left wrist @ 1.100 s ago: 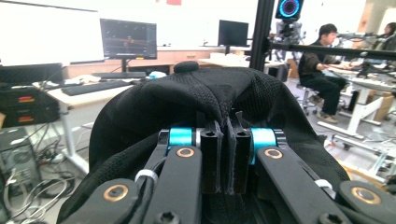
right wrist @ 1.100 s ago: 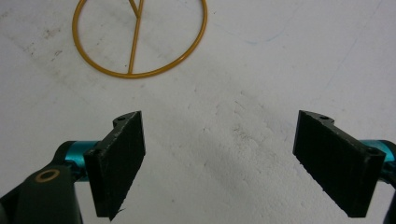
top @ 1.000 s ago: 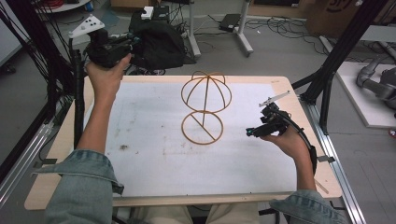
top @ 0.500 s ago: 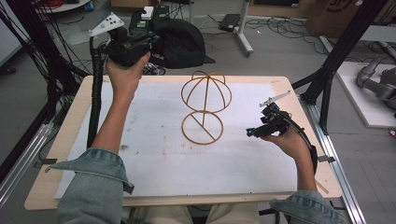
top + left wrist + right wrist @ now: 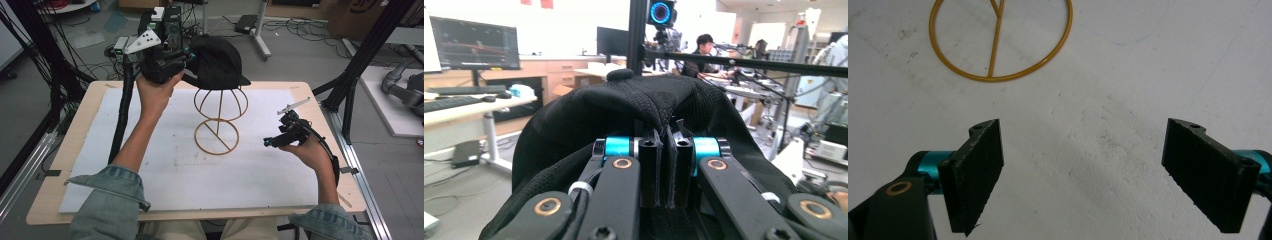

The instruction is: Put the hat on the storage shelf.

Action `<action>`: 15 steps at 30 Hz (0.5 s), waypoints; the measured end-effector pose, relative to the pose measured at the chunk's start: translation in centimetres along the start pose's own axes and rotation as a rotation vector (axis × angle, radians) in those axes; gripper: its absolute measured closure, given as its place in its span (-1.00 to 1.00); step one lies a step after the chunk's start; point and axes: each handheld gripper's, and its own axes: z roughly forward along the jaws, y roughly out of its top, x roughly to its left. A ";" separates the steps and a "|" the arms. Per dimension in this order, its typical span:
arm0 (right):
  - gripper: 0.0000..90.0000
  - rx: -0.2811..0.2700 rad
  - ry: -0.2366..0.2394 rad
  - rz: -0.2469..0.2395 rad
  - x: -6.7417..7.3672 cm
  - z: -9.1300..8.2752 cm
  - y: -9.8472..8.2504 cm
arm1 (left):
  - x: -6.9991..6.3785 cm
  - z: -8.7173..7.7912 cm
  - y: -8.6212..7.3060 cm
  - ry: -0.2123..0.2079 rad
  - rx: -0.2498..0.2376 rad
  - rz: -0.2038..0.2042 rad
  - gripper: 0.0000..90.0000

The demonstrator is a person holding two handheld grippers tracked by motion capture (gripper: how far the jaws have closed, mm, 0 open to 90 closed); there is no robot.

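A gold wire hat stand (image 5: 220,117) rises from the middle of the white board (image 5: 260,170). My left gripper (image 5: 189,52) is shut on a fold of a black cap (image 5: 220,62), held in the air at the stand's domed top; I cannot tell whether the cap touches the wire. In the left gripper view the pads pinch the cap (image 5: 624,105) cloth at my left gripper (image 5: 667,135). My right gripper (image 5: 270,142) hovers low at the board's right side, open and empty. In the right gripper view my right gripper (image 5: 1083,160) points at the stand's base ring (image 5: 993,50).
The board lies on a wooden table (image 5: 75,125). Black frame posts (image 5: 350,85) stand off the right edge and cables hang at the left (image 5: 122,110). Electronics boxes (image 5: 167,20) sit on the floor behind the table.
My left hand has carried the cap to the right, from beyond the table's back left to the stand's top. The right hand has kept still.
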 end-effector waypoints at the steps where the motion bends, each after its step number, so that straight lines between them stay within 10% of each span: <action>1: -0.63 0.002 0.003 0.002 0.0 0.0 0.0 | -0.2 0.1 -0.3 -0.005 0.004 0.005 0.92; 15: -0.63 0.005 0.002 0.007 0.0 0.0 0.0 | -1.9 0.6 -3.9 -0.026 0.054 0.074 0.91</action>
